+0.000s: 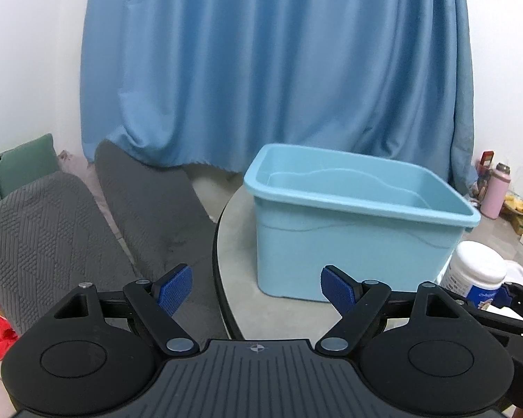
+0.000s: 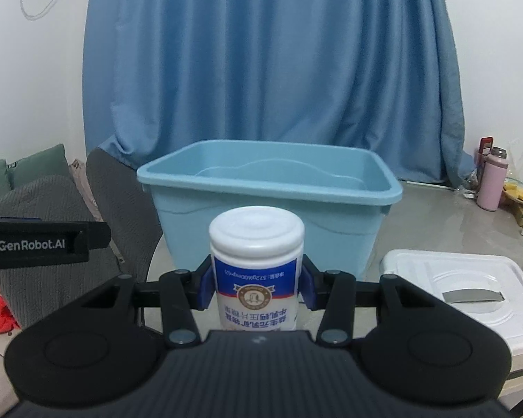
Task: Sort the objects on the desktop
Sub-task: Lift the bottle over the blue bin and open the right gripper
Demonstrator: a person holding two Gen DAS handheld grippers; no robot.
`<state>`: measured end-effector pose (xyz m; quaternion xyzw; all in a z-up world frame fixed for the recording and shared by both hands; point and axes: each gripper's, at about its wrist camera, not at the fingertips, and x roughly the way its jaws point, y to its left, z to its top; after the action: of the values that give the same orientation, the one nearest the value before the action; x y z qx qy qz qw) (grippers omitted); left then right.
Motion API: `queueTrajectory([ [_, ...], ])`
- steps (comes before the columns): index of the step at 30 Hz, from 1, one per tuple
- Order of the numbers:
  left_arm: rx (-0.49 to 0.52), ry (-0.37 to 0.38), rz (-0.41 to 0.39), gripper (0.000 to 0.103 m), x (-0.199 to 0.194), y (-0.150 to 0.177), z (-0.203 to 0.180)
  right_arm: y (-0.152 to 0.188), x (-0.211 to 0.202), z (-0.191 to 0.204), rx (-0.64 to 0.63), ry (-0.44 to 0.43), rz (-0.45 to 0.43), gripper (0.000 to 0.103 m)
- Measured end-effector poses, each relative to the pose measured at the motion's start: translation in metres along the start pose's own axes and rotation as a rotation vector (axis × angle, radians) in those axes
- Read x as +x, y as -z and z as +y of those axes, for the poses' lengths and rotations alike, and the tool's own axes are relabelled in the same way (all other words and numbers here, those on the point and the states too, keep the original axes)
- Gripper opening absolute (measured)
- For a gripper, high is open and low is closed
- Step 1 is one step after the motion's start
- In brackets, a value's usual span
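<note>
Soft even light, fisheye-bent edges, slight blur

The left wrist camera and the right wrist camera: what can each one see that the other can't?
Only the left wrist view shows the left gripper, its fingers wide apart with nothing between them. Only the right wrist view shows the white box lid lying on the table, and the right gripper head-on, shut on the white bottle. Both show the blue bin, the bottle, the blue curtain and the pink flask.
</note>
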<state>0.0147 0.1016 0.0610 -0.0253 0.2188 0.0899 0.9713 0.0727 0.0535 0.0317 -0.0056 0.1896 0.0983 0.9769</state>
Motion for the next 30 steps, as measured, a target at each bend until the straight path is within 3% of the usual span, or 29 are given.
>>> queueTrajectory([
  [17,0.02,0.02,-0.034,0.083,-0.007,-0.027,-0.013,-0.036,-0.015,-0.012,0.016,0.035,-0.05,0.048],
  [30,0.03,0.033,-0.022,0.083,0.03,-0.067,-0.018,-0.088,0.035,-0.022,0.001,0.056,-0.118,0.048],
])
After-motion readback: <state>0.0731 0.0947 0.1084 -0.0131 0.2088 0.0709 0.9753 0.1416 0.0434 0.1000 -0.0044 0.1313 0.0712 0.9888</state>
